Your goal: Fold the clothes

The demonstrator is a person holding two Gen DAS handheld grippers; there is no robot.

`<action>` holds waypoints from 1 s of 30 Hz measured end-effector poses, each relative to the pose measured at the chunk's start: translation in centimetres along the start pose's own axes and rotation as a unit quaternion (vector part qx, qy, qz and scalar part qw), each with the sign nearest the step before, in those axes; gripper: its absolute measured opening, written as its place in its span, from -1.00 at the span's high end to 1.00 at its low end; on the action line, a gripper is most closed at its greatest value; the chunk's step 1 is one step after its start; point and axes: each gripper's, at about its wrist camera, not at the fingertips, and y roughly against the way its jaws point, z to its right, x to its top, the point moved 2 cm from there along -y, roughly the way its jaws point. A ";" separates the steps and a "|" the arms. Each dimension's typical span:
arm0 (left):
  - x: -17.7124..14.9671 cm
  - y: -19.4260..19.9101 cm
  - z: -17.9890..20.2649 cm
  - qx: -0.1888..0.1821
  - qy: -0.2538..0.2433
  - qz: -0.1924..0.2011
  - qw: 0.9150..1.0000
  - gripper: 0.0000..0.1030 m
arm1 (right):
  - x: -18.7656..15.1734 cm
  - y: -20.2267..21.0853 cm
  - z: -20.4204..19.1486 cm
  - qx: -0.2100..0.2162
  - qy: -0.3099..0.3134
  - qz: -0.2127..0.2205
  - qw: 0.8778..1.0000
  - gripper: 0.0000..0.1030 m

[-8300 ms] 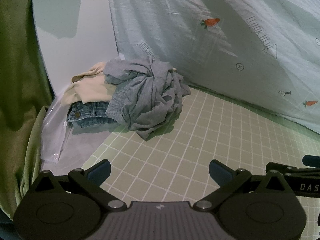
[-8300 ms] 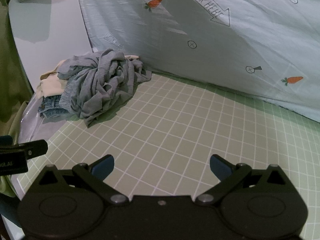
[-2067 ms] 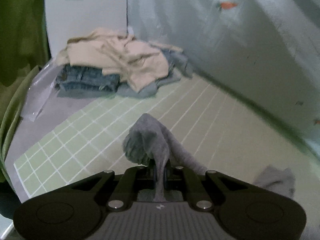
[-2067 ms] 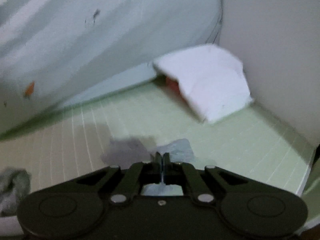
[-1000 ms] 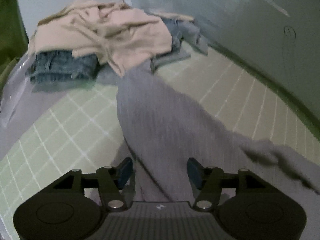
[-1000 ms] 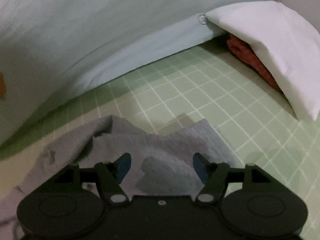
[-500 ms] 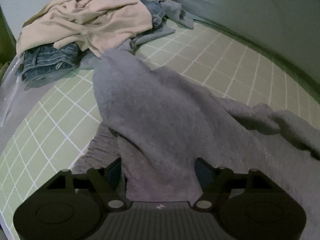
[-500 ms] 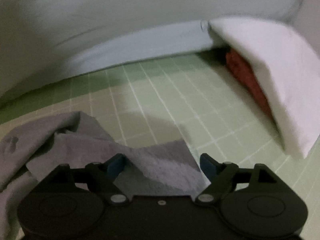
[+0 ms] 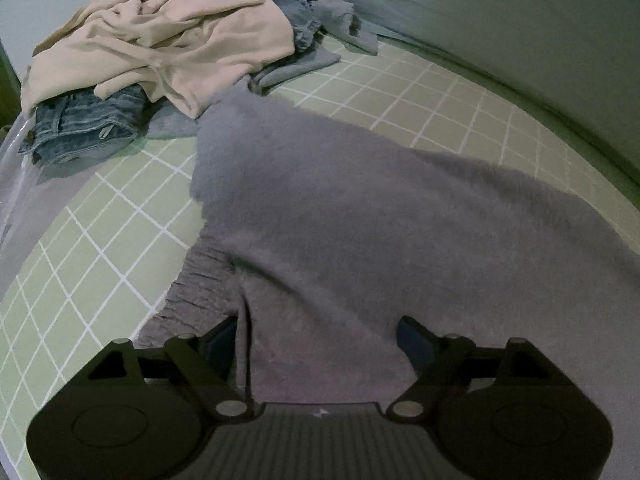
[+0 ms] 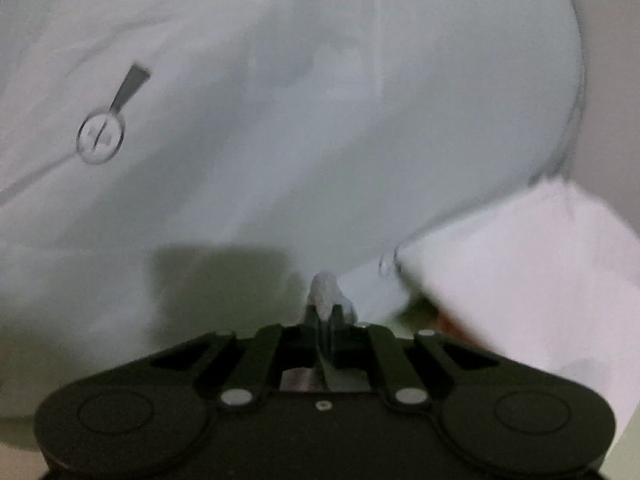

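We are cataloguing, nearest first: the left gripper (image 9: 320,340), its jaws opening and standing wide, pads pressing nothing, with the grey garment (image 9: 340,220) lying loose between and beyond them. The garment is spreading flat over the green gridded mat (image 9: 100,240), one ribbed edge showing by the left finger, its far corner reaching up to the pile. We are seeing bare mat to the left of the garment and along its far right side. Farther off, a beige garment (image 9: 168,40) is lying crumpled atop folded jeans (image 9: 80,124), with a pale blue-grey piece (image 9: 344,28) behind. The right gripper (image 10: 324,312) is closing its jaws on a small grey tuft of cloth (image 10: 326,284). Beyond it we are noting a pale printed sheet (image 10: 280,120) bearing a circle mark with a dark wedge, no readable words, and a white folded item (image 10: 540,260) at right.
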 end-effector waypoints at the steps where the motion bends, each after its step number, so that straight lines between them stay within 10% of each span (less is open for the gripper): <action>1: 0.0 0.0 0.0 0.000 0.000 0.000 1.000 -0.65 | -0.3 -0.4 -0.4 -0.018 0.017 -0.010 1.000 0.23; 7: -0.1 1.7 -1.1 0.002 0.006 0.009 1.000 -0.65 | -6.7 2.1 -0.8 -0.020 0.015 -0.077 0.997 -0.44; 18: -4.0 6.1 -6.5 0.008 0.034 0.038 0.999 -0.65 | -22.7 13.6 -5.4 0.080 0.058 -0.210 0.973 -0.54; 30: -6.4 4.1 -11.9 -0.033 -0.020 0.003 0.999 -0.65 | -28.2 22.1 -16.8 0.162 0.114 -0.219 0.955 -0.54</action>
